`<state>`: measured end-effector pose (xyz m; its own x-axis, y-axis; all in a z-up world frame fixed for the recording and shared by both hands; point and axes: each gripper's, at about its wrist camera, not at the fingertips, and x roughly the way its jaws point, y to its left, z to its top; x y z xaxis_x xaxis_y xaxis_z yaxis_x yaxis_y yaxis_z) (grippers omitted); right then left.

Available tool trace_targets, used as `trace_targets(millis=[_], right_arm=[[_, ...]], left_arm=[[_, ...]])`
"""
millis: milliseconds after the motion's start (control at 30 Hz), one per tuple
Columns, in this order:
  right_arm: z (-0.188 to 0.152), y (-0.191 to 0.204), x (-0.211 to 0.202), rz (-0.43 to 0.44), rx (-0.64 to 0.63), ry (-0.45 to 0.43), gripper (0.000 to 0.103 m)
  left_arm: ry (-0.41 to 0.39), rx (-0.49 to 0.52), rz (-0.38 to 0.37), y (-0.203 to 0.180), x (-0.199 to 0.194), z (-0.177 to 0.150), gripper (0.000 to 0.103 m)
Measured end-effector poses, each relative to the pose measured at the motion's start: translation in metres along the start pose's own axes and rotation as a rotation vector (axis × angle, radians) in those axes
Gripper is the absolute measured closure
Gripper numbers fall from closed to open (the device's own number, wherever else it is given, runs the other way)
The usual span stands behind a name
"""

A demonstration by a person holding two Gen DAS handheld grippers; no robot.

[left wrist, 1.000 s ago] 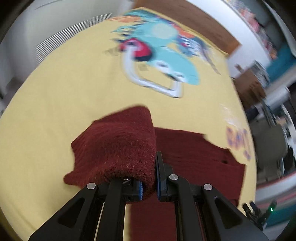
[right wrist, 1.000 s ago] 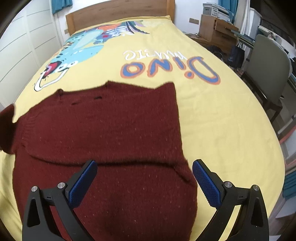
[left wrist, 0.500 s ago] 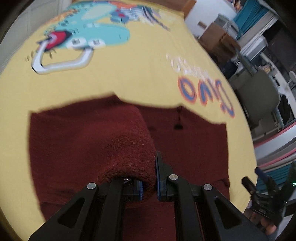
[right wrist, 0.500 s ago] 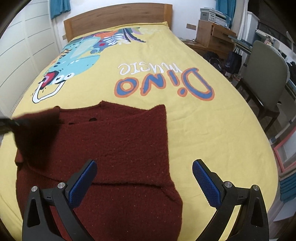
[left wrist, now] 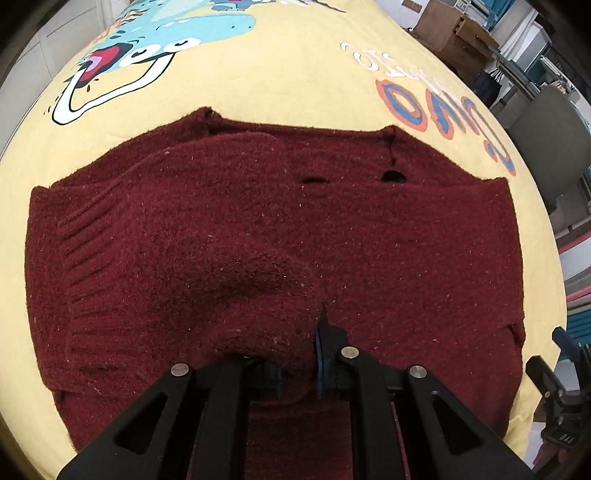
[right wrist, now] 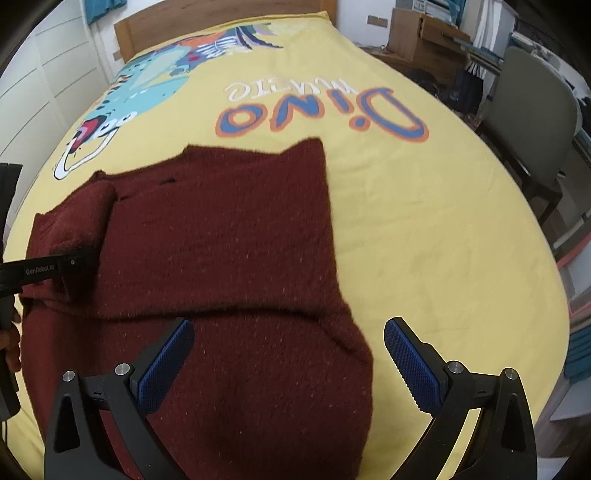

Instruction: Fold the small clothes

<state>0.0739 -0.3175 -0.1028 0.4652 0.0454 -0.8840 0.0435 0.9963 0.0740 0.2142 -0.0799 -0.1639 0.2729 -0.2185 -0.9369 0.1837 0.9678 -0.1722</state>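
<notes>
While the left gripper (left wrist: 297, 363) pinches the sleeve cuff (left wrist: 258, 332) over the dark red sweater (right wrist: 221, 240) lying flat on the yellow bedspread (right wrist: 424, 221), the right gripper (right wrist: 288, 354) hovers spread wide and empty. Letting go too high could let the thick cuff slide back and undo the fold.

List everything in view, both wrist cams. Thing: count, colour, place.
sweater: 1, dark red knit, flat on the bedspread, its left sleeve folded over the body
bedspread: 1, yellow with dinosaur print and "Dino" lettering, covers the bed
headboard: 1, wood, far end of bed
chair: 1, grey-green, right of bed
desk: 1, wood, cluttered, far right
left gripper: 1, black, shut on the sweater's sleeve
right gripper: 1, black with blue pads, open above the sweater's near part
</notes>
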Motion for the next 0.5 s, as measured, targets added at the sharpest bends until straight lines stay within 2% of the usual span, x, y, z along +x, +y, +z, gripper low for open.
trace_targets(millis=[100,167,200,267,367,500], right_arm=[[-0.004,0.0,0.001,0.003,0.001,0.009,0.001],[-0.006,-0.001,0.001,0.003,0.003,0.011,0.001],[-0.007,-0.001,0.0,0.004,0.005,0.01,0.001],[-0.008,-0.002,-0.002,0.006,0.01,0.006,0.001],[-0.008,-0.004,-0.003,0.008,0.015,0.002,0.001],[-0.011,-0.007,-0.004,0.012,0.014,0.0,0.001]], left_arm=[[0.006,-0.007,0.007,-0.001,-0.001,0.0,0.079],[0.017,-0.01,0.003,-0.001,-0.003,-0.001,0.053],[0.026,-0.008,0.006,-0.002,-0.005,-0.003,0.046],[0.04,0.0,-0.011,-0.003,-0.009,-0.008,0.021],[0.066,0.027,-0.03,-0.003,-0.015,-0.014,0.012],[0.096,0.085,-0.024,0.004,-0.022,-0.025,0.01]])
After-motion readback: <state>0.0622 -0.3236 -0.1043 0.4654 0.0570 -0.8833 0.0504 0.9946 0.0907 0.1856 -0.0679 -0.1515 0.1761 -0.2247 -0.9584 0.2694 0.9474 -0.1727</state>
